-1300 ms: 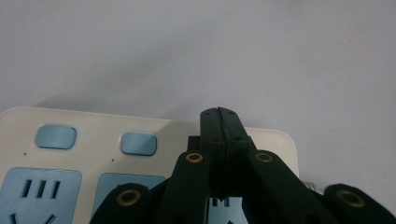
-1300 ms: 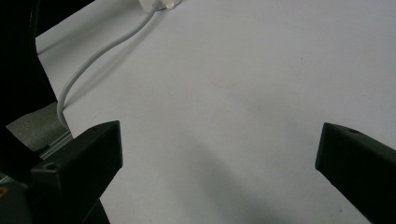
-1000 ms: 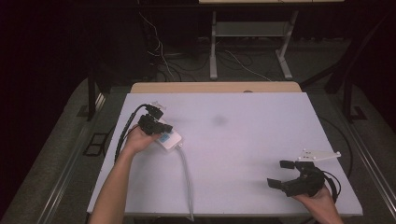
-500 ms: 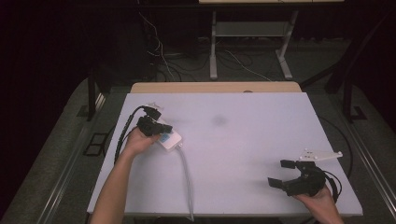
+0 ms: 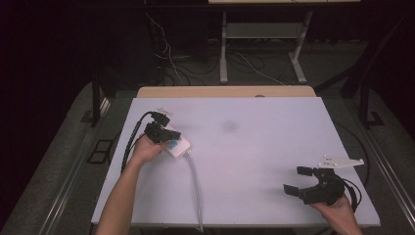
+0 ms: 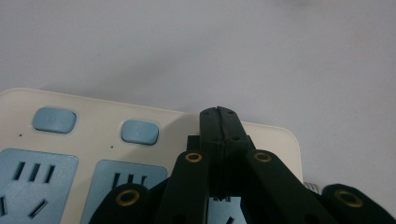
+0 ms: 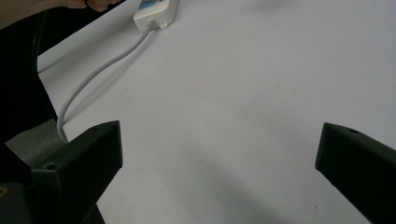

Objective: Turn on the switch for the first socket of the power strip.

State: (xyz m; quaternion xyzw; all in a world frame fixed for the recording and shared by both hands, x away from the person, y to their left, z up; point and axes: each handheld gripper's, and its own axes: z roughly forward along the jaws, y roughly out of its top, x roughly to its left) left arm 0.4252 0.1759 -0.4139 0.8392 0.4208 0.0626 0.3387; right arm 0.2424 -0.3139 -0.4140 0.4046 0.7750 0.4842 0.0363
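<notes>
A cream power strip (image 5: 177, 147) with blue sockets lies at the left of the white table (image 5: 259, 152). Its grey cable (image 5: 195, 186) runs off the near edge. My left gripper (image 5: 171, 135) sits on top of the strip, held by a hand. In the left gripper view its jaws (image 6: 219, 114) are pressed together near the end of the power strip (image 6: 93, 135), by two blue buttons (image 6: 140, 131), with nothing between them. My right gripper (image 5: 296, 180) rests open near the front right corner. The right gripper view shows that gripper (image 7: 219, 156) spread wide over bare table, with the power strip (image 7: 156, 10) and its cable (image 7: 100, 70) far off.
A wooden board (image 5: 225, 91) borders the table's far edge. A faint dark smudge (image 5: 229, 126) marks the tabletop. Loose cables (image 5: 171, 58) and metal frame legs (image 5: 223, 54) stand on the dark floor behind. The table's near edge is close to both hands.
My left gripper has sunk slightly closer onto the power strip. The right gripper has barely moved.
</notes>
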